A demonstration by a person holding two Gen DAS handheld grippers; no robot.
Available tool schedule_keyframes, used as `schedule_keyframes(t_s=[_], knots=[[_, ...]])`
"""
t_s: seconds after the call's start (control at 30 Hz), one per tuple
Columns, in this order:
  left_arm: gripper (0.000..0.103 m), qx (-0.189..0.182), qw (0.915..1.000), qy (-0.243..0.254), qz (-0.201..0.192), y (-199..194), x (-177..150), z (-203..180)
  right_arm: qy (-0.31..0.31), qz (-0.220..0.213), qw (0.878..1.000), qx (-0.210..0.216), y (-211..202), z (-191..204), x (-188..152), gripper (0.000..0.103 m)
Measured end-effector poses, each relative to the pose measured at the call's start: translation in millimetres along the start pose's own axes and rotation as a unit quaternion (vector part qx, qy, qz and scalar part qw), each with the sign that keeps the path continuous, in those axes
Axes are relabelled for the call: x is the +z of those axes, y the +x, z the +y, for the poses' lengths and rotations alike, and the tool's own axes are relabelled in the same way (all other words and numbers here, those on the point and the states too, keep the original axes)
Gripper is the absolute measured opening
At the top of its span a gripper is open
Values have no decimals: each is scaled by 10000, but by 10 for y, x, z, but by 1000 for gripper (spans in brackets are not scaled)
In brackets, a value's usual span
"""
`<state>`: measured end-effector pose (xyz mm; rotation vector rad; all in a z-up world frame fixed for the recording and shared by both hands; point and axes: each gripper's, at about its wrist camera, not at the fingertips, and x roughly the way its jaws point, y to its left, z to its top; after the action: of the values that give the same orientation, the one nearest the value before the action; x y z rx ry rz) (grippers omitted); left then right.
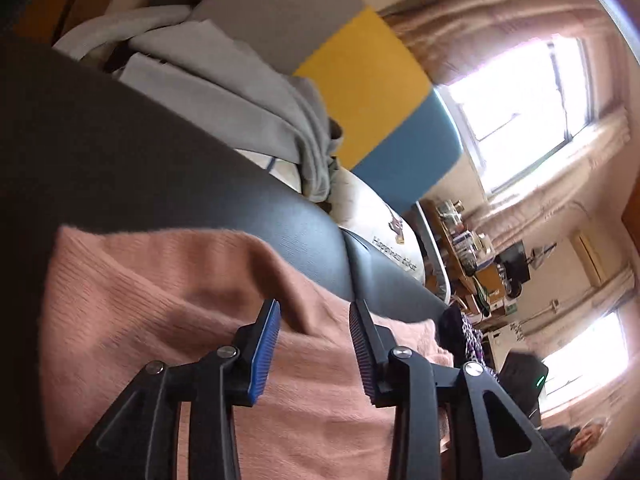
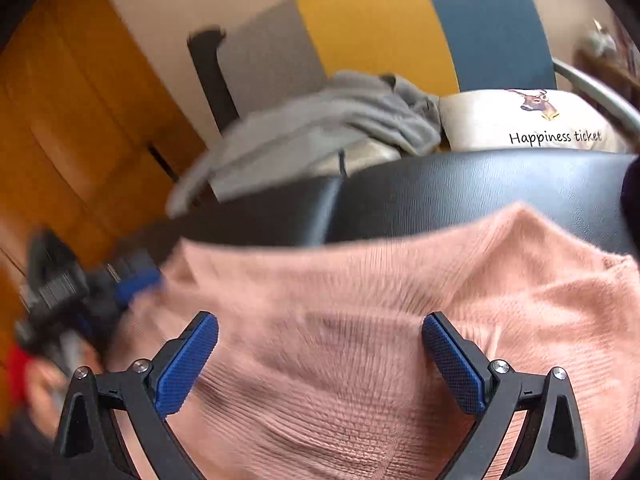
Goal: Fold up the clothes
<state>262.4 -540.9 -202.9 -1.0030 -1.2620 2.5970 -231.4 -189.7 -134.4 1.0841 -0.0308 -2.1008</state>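
The left wrist view alone shows the windows (image 1: pixel 516 92), curtains and a cluttered shelf (image 1: pixel 464 236) at the far side of the room; the right wrist view alone shows an orange wooden door (image 2: pixel 76 120) and the left gripper (image 2: pixel 132 284), blurred, at the sweater's left edge. Both show the pink sweater (image 2: pixel 360 340) lying on a black seat (image 2: pixel 480 188), with a grey garment (image 2: pixel 340 112) and a cushion (image 2: pixel 532 124) printed "Happiness ticket" behind, in front of a grey, yellow and blue panel (image 2: pixel 376 24).

In the right wrist view the sweater spreads across the seat from left to right, its long axis running sideways, with a raised peak at its far edge towards the cushion. Which end is the neck I cannot tell.

The left gripper (image 1: pixel 314 340) stands partly open over the sweater; the knit shows between and behind its pads, and no fold is visibly pinched. The right gripper (image 2: pixel 320 356) is spread wide above the sweater, its blue pads (image 2: pixel 452 364) well apart and holding nothing.
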Motion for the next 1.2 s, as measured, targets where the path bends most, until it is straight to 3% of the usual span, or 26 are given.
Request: schedule_keyframes(t_s=[0.13,0.23,0.3,0.37,0.5,0.57,0.67,0.77,0.97,1.2], knots=[[39,-188,9996,-81,195,174,151,23,-152,-79,9997,-145,49,-37,-102,103],[39,330,9989,-88,329,409,239,77,-202,-75,9996,-195,54,-34,-119,103],[15,669,9969,-97,414,563,296,115,-245,-63,9994,-248,58,-14,-133,103],[6,707,9967,-287,281,558,322,238,-282,-47,9992,-294,66,-7,-143,103],[8,765,9967,-222,125,461,239,198,-299,-26,9990,-320,81,30,-136,103],[21,723,9966,-377,-97,246,133,210,-289,-23,9991,-315,86,34,-133,103],[22,659,9951,-608,-428,-78,-29,230,-257,-25,9992,-293,91,25,-128,103],[22,563,9943,-719,-557,-486,-397,303,-245,-27,9993,-277,90,26,-126,103],[22,683,9968,-268,-324,-1360,-1373,318,-275,109,9996,-26,-84,-6,-96,103],[24,816,9965,168,-67,-2266,-2289,493,413,-668,9932,862,-1503,-367,-486,103]])
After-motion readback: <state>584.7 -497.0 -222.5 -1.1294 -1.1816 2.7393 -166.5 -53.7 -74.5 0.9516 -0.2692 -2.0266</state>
